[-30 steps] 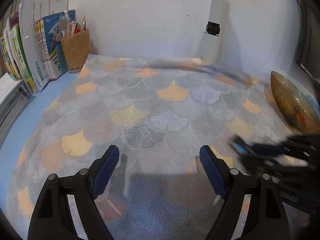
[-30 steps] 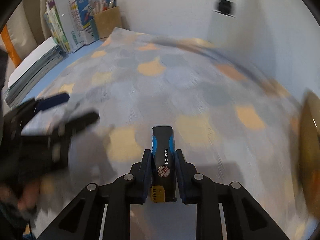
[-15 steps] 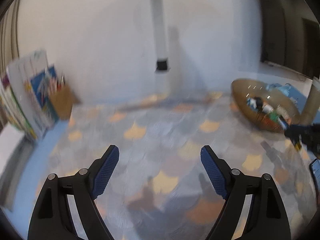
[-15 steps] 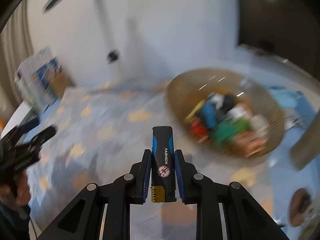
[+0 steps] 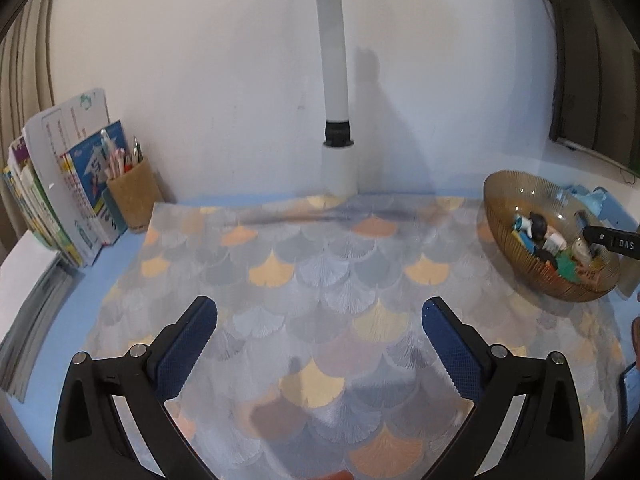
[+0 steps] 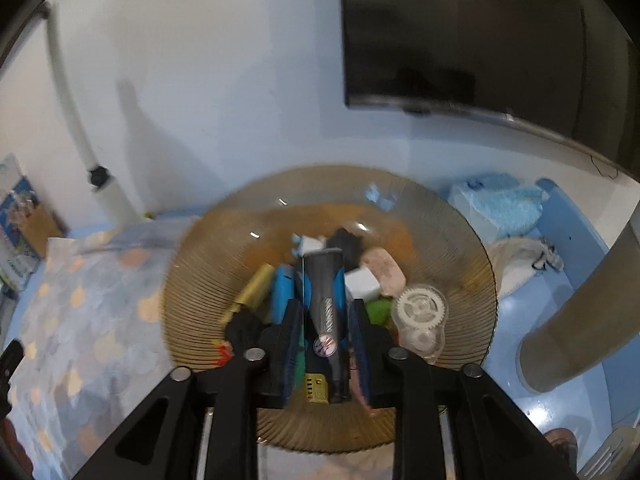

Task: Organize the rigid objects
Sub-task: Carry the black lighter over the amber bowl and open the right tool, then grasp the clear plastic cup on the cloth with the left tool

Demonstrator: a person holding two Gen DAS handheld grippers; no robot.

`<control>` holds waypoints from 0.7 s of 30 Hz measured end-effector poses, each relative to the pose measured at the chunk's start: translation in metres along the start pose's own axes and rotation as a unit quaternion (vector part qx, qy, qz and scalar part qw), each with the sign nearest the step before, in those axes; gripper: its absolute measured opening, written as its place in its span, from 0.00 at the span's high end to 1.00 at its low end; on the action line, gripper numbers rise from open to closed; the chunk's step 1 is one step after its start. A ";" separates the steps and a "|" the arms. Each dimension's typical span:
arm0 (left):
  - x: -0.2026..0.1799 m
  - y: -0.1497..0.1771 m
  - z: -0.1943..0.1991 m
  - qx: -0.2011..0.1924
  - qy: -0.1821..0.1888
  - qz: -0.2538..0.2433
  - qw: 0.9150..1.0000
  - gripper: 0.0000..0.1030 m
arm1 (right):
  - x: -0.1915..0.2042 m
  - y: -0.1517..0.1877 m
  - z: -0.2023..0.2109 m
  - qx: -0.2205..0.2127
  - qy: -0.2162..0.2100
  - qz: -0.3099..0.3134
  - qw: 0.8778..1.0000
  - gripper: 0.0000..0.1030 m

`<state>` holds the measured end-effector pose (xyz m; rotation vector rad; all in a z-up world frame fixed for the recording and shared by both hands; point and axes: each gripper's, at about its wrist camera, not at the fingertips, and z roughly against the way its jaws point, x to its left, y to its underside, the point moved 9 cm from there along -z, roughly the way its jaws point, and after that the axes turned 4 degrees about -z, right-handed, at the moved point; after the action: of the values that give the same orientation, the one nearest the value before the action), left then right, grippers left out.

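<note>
The right gripper [image 6: 325, 334] grips a black-and-blue lighter [image 6: 326, 304], perhaps loosening, over the bowl [image 6: 192, 280] of small items. The left gripper [image 5: 320, 340] gapes, unladen.

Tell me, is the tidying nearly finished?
Nearly, it looks. Many small items already sit in the ribbed amber glass bowl. The right hand-held gripper holds the black-and-blue lighter over the bowl, not yet dropped. The left hand-held gripper is open above the bare fan-patterned mat.

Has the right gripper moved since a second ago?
Yes. The right gripper, with the black-and-blue lighter between its jaws, has travelled from above the patterned mat to over the amber bowl of small items.
</note>
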<state>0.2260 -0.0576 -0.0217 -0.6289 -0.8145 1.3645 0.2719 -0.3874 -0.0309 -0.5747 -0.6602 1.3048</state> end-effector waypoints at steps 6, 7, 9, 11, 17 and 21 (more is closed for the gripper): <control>-0.015 0.035 -0.007 0.039 -0.007 -0.021 0.999 0.00 | 0.020 0.045 0.002 0.039 -0.027 -0.012 0.999 0.62; -0.016 0.037 -0.005 0.040 -0.008 -0.025 0.999 0.00 | 0.026 0.051 0.010 0.028 -0.020 -0.001 0.999 0.60; -0.016 0.040 0.005 0.035 -0.006 -0.028 0.999 0.00 | 0.043 0.057 0.032 0.009 -0.021 0.019 1.000 0.49; -0.015 0.039 0.015 0.028 0.000 -0.029 0.999 0.00 | 0.060 0.058 0.054 -0.006 -0.051 0.022 0.998 0.47; -0.003 0.036 0.046 0.003 -0.002 -0.022 1.000 0.00 | 0.104 0.052 0.105 -0.043 -0.094 0.042 0.994 0.43; 0.018 0.050 0.050 0.014 0.004 -0.002 1.000 0.00 | 0.140 0.077 0.118 -0.045 -0.106 0.083 0.990 0.43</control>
<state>0.1568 -0.0375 -0.0296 -0.6112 -0.7885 1.3669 0.1533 -0.2343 0.0121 -0.5785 -0.8644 1.5124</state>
